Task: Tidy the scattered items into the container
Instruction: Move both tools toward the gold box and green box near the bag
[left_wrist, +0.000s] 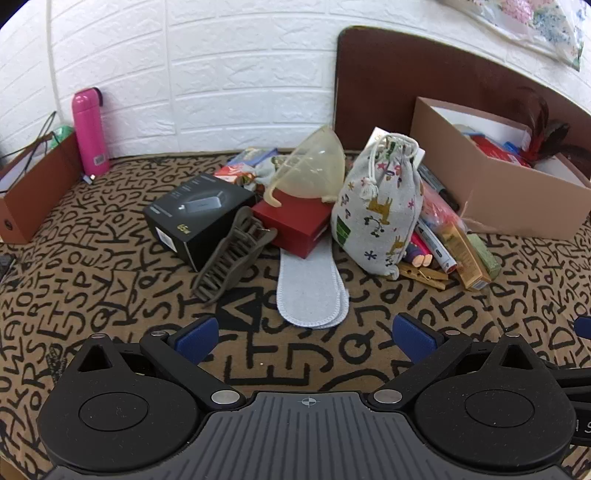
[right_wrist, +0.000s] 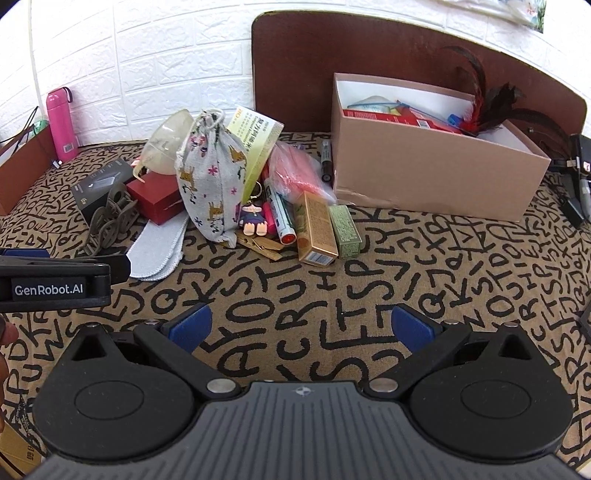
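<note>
We see "GenRobot.AI" printed on the left gripper (right_wrist: 55, 273); both it and the right gripper (right_wrist: 301, 325) gape wide, holding nothing. The tabletop (right_wrist: 406, 280) wears a tan cloth of black letters. Scattered items, among them a drawstring pouch (left_wrist: 376, 218), lie mid-tabletop beside the cardboard box (right_wrist: 424, 173) against its back edge; white brick wall (left_wrist: 221, 74) behind.

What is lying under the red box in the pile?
A stack of grey felt pads sticks out from under the red box; their far ends are covered, and anything else beneath is hidden.
</note>
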